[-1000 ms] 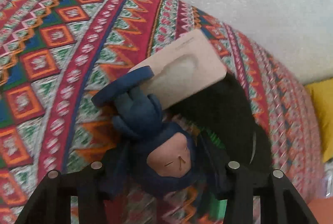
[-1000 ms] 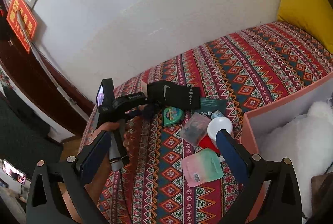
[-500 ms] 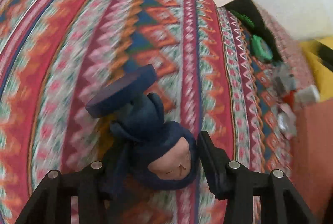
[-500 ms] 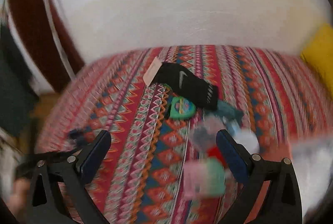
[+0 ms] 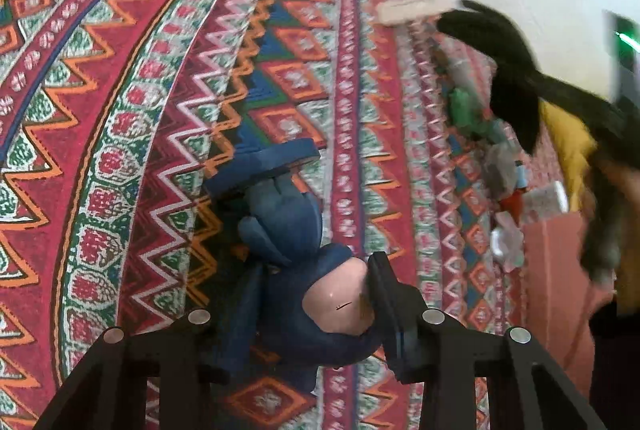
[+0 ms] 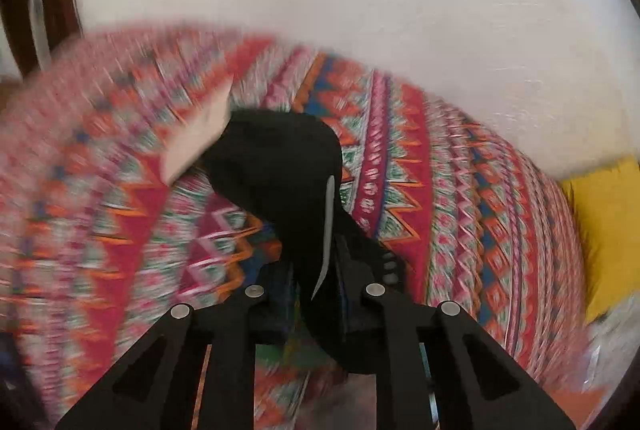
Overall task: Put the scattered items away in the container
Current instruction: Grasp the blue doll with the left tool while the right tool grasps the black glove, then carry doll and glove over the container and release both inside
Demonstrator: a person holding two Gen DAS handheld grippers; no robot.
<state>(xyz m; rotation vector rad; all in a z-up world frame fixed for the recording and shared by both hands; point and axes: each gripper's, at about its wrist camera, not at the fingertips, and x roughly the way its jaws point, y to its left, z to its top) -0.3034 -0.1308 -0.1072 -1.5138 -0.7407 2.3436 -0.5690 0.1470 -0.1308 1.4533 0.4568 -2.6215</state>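
Observation:
A blue figurine [image 5: 280, 222] with a pink face hangs head-first in my left gripper [image 5: 316, 290] above the patterned bedspread [image 5: 120, 110]. The jaws are closing with the figurine's head between them, and the pads press on it. My right gripper [image 6: 320, 270] is shut on a black sock [image 6: 280, 158] that has a white swoosh and a tan card label [image 6: 200, 134] at its far end. The left wrist view shows that sock [image 5: 480, 26], blurred, near the wall. The pink box [image 5: 552, 270] stands at the right.
Small items lie in a row beside the box: a green one [image 5: 464, 106], a grey pouch [image 5: 500, 166], a red piece [image 5: 512, 198] and a white lid [image 5: 548, 196]. A yellow pillow [image 6: 604, 230] lies at the far right. A white wall borders the bed behind.
My left gripper carried the figurine away from the sock and card, across the bedspread toward the box. My right gripper swung down from open over the bed and shut on the black sock.

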